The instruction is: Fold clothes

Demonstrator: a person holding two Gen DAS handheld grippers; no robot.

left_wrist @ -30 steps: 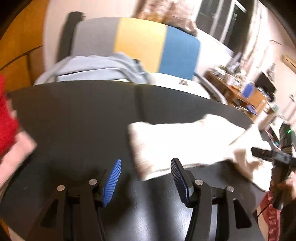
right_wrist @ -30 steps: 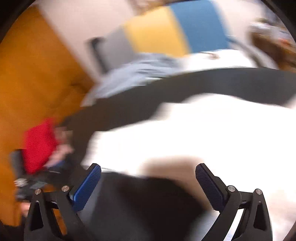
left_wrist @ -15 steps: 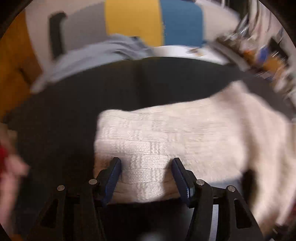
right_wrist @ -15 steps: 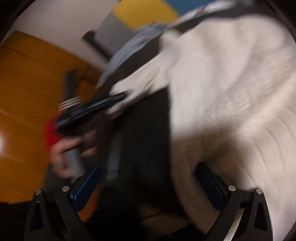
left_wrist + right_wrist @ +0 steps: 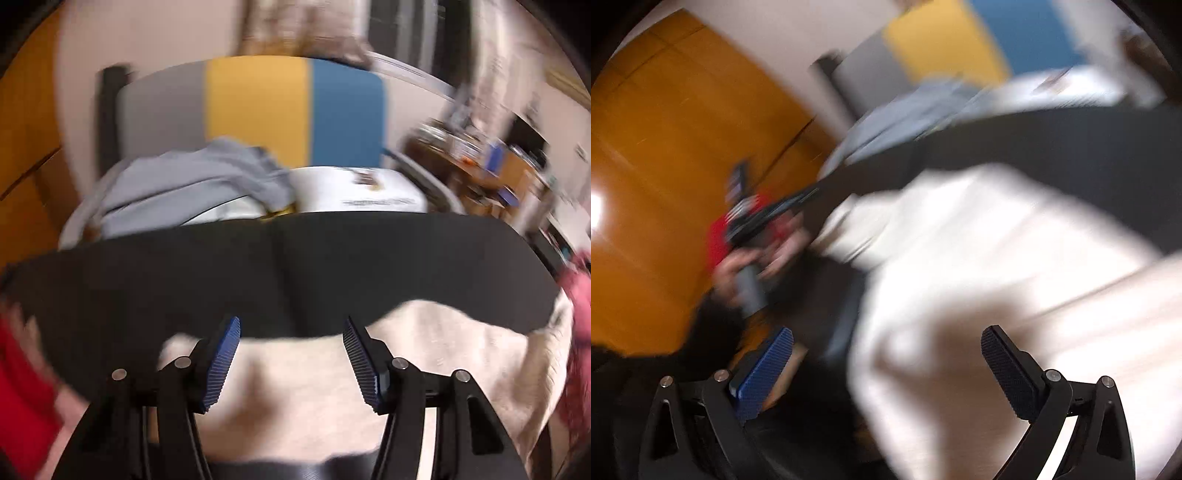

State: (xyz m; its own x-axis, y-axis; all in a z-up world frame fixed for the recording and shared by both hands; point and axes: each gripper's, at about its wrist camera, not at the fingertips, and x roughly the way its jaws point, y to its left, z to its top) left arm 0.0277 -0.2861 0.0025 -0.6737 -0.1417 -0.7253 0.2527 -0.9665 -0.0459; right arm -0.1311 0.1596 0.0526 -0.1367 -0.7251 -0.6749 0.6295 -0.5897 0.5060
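both grippers are seen with jaws spread wide and nothing held. left gripper (image 5: 291, 354) is poised over the near edge of a cream knitted sweater (image 5: 424, 362), which is spread on a black table (image 5: 258, 273), long axis running rightward toward right gripper (image 5: 886, 365).

A cream knitted garment (image 5: 424, 365) lies spread on the dark table top at its near edge, its far hem running in an uneven line across the surface; the right wrist view shows it (image 5: 979, 258) as a broad pale, blurred sheet with soft folds, one corner pointing left
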